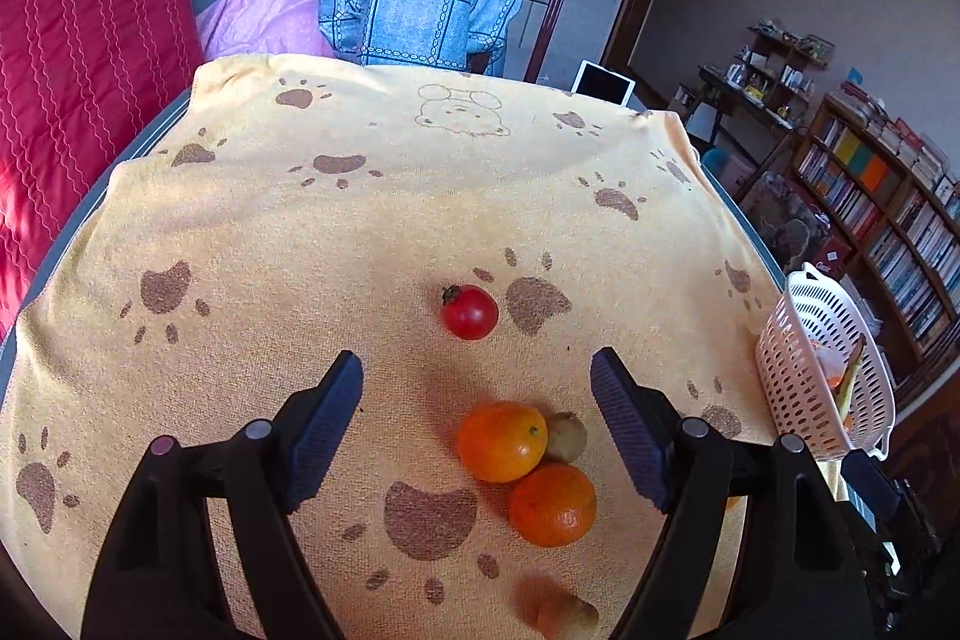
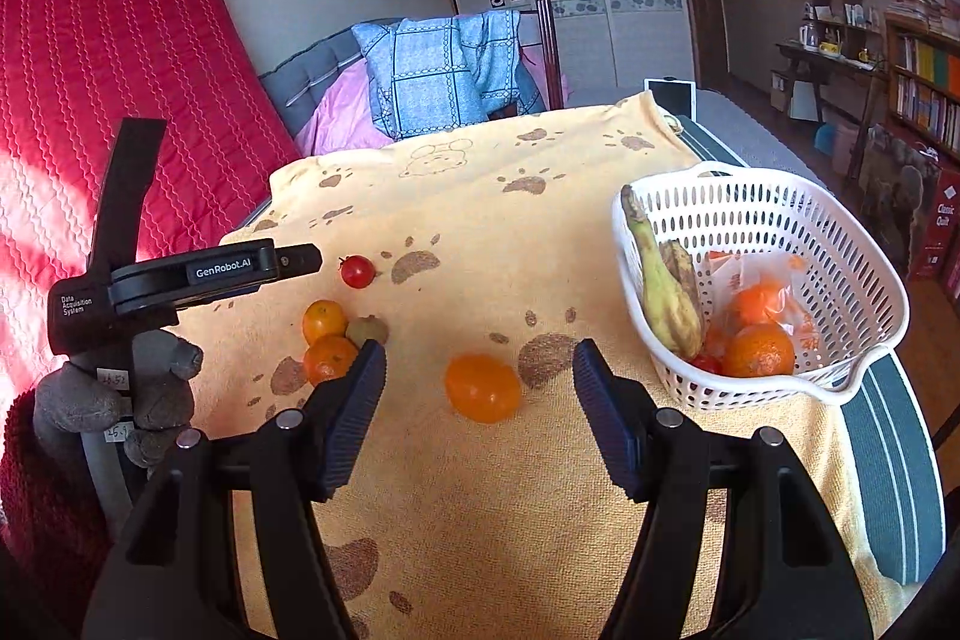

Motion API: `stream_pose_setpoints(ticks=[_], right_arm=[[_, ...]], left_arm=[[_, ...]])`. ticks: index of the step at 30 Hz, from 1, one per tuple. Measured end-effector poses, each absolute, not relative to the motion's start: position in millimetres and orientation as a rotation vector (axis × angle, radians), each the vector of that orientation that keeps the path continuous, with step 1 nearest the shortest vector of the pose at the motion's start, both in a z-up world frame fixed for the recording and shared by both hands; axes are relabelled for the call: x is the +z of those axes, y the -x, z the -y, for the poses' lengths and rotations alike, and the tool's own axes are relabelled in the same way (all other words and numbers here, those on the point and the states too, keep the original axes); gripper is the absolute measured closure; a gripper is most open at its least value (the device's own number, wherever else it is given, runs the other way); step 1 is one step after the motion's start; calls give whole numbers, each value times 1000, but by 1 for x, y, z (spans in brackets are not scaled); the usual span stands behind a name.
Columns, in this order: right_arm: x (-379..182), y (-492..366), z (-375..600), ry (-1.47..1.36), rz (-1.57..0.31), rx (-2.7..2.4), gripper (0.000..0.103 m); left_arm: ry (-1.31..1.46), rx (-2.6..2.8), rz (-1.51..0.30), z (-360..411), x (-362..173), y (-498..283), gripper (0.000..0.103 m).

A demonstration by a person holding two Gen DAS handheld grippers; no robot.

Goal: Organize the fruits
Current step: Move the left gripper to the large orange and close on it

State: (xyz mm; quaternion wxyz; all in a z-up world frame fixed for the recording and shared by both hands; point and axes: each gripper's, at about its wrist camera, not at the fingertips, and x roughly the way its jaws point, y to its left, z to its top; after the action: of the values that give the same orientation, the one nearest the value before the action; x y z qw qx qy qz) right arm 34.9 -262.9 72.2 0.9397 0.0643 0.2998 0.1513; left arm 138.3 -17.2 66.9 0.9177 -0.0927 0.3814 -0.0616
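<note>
**A:** Status on the grippers?

**B:** I had the left gripper spread wide, nothing between the pads. It hung above the yellow paw-print towel. Right gripper was the same: jaws apart, holding nothing.

**A:** Where was the fruit relative to the left tool?

**B:** Between the fingers and a little toward the right one I saw an orange, with a second orange touching it on the nearer side. A kiwi sat tucked behind the first orange, just inside the right finger. A small red fruit lay ahead of the fingertips, apart from that cluster. Another brownish fruit was close under the tool, blurred, I couldn't tell what it was.

**A:** And from the right tool?

**B:** One lone orange lay between its fingers, slightly left of centre, on the towel. The cluster showed just off its left fingertip. The white basket sat ahead and to the right, at the towel's edge. Inside I saw a banana leaning on the near-left wall, an orange, and more orange fruit in a plastic bag. My left-hand tool was visible far left, gripped in a grey glove.
</note>
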Motion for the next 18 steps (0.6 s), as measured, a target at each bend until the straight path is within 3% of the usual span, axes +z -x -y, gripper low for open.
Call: stream_pose_setpoints(ticks=[18], right_arm=[[53, -45, 256, -134, -683, 346, 36]], left_arm=[[178, -125, -876, 8, 35, -141, 24]])
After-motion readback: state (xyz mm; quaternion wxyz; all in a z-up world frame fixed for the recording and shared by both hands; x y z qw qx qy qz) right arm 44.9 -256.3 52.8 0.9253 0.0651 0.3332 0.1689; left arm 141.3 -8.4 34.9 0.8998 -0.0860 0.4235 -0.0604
